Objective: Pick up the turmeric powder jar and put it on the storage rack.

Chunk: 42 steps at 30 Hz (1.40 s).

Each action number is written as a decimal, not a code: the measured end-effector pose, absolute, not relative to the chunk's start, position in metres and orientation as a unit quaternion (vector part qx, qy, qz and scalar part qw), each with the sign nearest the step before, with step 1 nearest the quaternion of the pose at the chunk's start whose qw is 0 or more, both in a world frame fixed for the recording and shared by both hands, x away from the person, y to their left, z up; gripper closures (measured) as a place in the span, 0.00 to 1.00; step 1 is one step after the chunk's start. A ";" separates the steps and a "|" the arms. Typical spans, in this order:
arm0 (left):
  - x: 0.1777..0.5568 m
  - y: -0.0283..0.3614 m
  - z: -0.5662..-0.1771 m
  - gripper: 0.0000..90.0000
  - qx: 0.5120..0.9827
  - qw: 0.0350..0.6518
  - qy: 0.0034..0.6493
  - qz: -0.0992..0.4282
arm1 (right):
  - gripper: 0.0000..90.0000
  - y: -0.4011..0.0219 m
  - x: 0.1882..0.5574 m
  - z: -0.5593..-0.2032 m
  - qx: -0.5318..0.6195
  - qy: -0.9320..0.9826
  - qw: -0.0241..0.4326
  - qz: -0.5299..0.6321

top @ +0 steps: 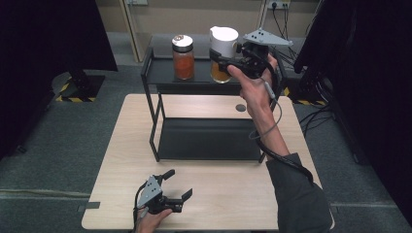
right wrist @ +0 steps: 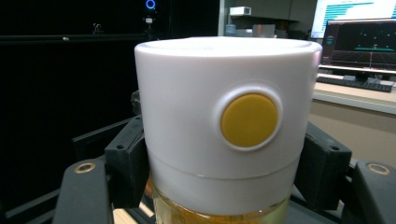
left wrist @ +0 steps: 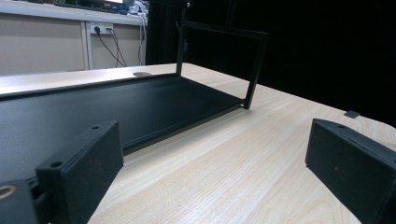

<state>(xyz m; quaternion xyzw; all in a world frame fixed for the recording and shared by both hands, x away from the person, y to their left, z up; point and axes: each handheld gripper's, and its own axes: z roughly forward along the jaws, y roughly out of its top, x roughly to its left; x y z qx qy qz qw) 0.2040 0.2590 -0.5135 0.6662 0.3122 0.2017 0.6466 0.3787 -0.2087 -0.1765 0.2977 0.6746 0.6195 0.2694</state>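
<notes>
Right gripper (top: 219, 60) clamped on the white-capped jar (top: 223, 47), jaws pressing the cap's sides from 3 o'clock. The jar sits at the 1 o'clock end of the black rack's (top: 150, 73) top shelf; whether its base touches the shelf cannot be told. Amber contents visible below the cap.

Neighbours: a second jar with orange contents (top: 183, 57) stands on the same shelf at 9 o'clock of the held jar, close but apart. The shelf's raised rim runs along its front edge. Lower shelf of the rack lies on the wooden table (top: 121, 145). A dark round mark (top: 240, 108) sits on the table at 6 o'clock of the held jar.

Left gripper (top: 179, 183) rests low at the table's 7 o'clock corner, jaws spread, nothing between them, well apart from the rack.

View differences: the right gripper view shows a yellow round button (right wrist: 249, 120) on the cap (right wrist: 224, 116) and both pads tight against it, plus monitors behind; the high view gives neither. The left gripper view shows the lower shelf (left wrist: 116, 107) edge-on, the rack's upright frame, and bare wood between its open jaws.
</notes>
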 end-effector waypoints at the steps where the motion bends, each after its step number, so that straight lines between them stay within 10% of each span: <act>1: 0.204 0.259 -0.513 0.04 0.666 0.646 0.312 0.201 | 0.34 -0.207 0.380 -0.177 0.299 0.674 0.273 0.618; 42: 0.203 0.258 -0.514 0.04 0.668 0.647 0.310 0.199 | 0.34 -0.182 0.408 -0.199 0.325 0.657 0.305 0.608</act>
